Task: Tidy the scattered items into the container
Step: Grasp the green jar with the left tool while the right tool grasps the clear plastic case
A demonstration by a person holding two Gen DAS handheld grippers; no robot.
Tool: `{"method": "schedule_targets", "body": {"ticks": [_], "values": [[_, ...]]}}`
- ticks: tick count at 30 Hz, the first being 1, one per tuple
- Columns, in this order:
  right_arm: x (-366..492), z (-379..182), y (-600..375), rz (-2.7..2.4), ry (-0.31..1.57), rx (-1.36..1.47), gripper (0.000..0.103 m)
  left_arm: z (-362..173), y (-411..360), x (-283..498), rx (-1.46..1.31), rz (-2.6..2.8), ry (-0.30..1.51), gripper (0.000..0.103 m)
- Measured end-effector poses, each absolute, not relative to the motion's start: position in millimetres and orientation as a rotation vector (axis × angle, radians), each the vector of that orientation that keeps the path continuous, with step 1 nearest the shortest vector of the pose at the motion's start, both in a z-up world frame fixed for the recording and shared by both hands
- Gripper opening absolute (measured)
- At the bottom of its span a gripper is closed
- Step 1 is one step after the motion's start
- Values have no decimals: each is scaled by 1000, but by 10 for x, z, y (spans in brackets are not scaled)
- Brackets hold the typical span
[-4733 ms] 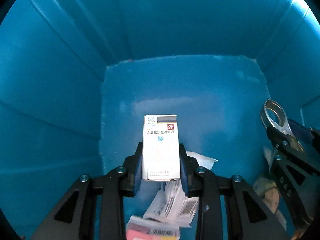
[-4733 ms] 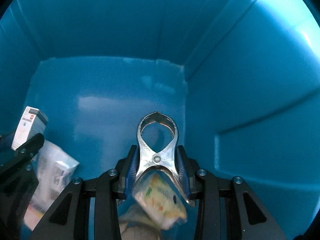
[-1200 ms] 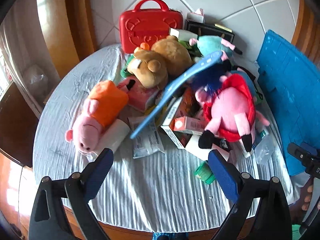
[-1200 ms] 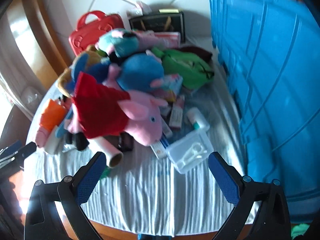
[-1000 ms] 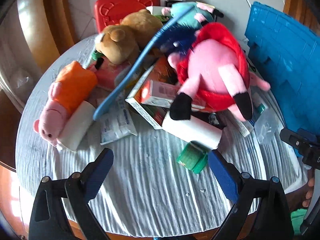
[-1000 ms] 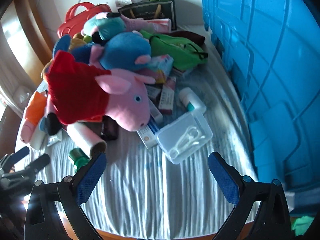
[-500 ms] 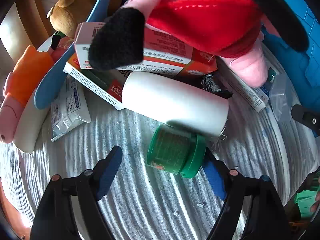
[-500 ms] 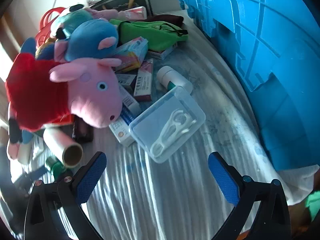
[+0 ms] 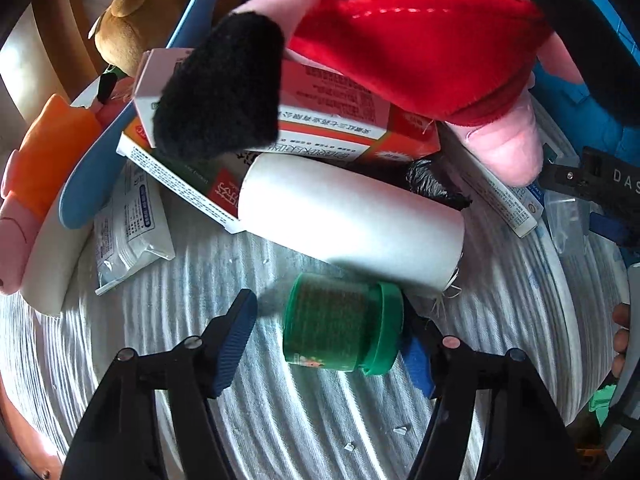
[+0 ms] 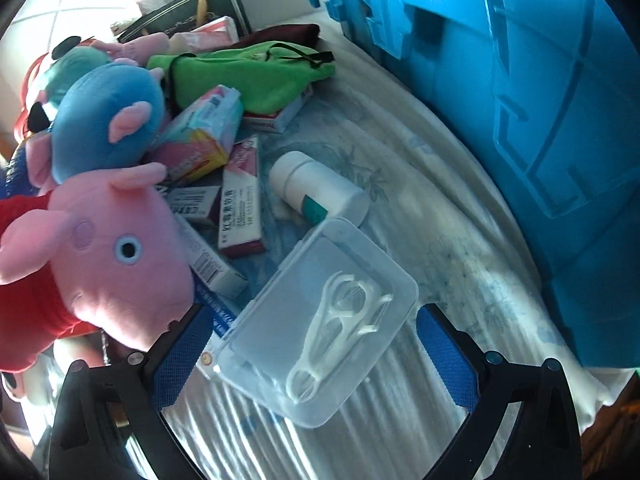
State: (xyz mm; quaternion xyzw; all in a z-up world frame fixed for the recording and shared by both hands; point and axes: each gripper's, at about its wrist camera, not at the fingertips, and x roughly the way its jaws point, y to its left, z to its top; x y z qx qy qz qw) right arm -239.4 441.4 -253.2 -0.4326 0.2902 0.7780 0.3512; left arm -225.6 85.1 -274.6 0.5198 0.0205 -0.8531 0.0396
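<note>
In the left wrist view my left gripper (image 9: 328, 340) is open around a small green jar (image 9: 342, 328) lying on its side on the striped cloth. The right pad touches its lid; the left pad stands apart. A white roll (image 9: 352, 220) lies just behind the jar. In the right wrist view my right gripper (image 10: 314, 354) is open around a clear plastic box (image 10: 320, 320) holding white floss picks. The blue container (image 10: 540, 92) stands at the right.
A pink pig plush in red (image 9: 420, 40) lies over medicine boxes (image 9: 332, 120) behind the jar. A wipes pack (image 9: 128, 224) lies left. In the right wrist view a white bottle (image 10: 320, 192), boxes (image 10: 240, 196), a green pouch (image 10: 248, 76) and plush toys (image 10: 108, 128) crowd the table.
Both grippers came out of the blue bin, where they dropped a box and a metal clip, and moved down to the table. The left closed in around the green jar, the right around the clear box.
</note>
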Motion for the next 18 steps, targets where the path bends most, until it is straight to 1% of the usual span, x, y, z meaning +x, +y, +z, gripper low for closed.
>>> {"method": "schedule_targets", "body": {"ticks": [3,6,7,8,9,11,15,18], "values": [[-2377,-2618,4418,2029,783,-1143,103,-2747,860,-2253,1592,-2614,64,67],[-2382,-2591,4352,2049,748,-1190,101,-2746,865,-2240,1593,-2618,68,67],[-2375,-2565,4310,2065,729,-1197,91,-2745,870,-2227,1591,-2619,69,67],[-2372,-2533,4260,2090,700,-1203,82,-2740,875,-2209,1586,-2621,71,63],[-2373,-2502,4201,2105,655,-1220,80,-2734,880,-2191,1582,-2622,74,56],[-2359,-2476,4107,2123,594,-1259,75,-2720,892,-2155,1585,-2622,79,49],[-2257,-2497,3973,2137,554,-1332,73,-2715,894,-2086,1582,-2622,85,49],[-2182,-2524,3927,2150,574,-1355,73,-2710,867,-2042,1577,-2620,106,49]]}}
